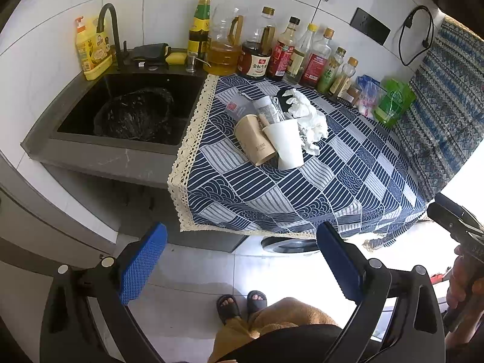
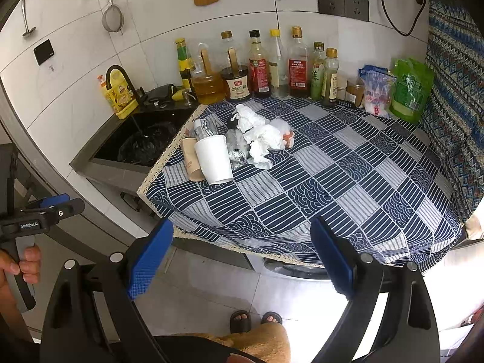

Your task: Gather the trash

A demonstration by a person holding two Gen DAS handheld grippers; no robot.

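Note:
A pile of trash lies on the blue patterned tablecloth (image 1: 317, 187) (image 2: 332, 181): a white paper cup (image 1: 286, 145) (image 2: 214, 158), a brown paper cup (image 1: 254, 143) (image 2: 190, 158), crumpled white tissue (image 1: 308, 118) (image 2: 260, 133), a crushed clear plastic bottle (image 1: 269, 109) (image 2: 201, 130) and foil wrappers (image 2: 237, 151). A black bin bag (image 1: 136, 116) (image 2: 145, 146) lines the sink. My left gripper (image 1: 242, 260) is open and empty, held back from the table's front edge. My right gripper (image 2: 242, 260) is open and empty, also short of the table edge.
A row of sauce and oil bottles (image 1: 272, 51) (image 2: 257, 66) stands along the back wall. Green and white bags (image 1: 393, 99) (image 2: 408, 87) sit at the back right. A black tap (image 1: 110, 30) and yellow detergent bottle (image 1: 90, 51) stand by the sink. A washing machine (image 2: 296, 269) sits under the table.

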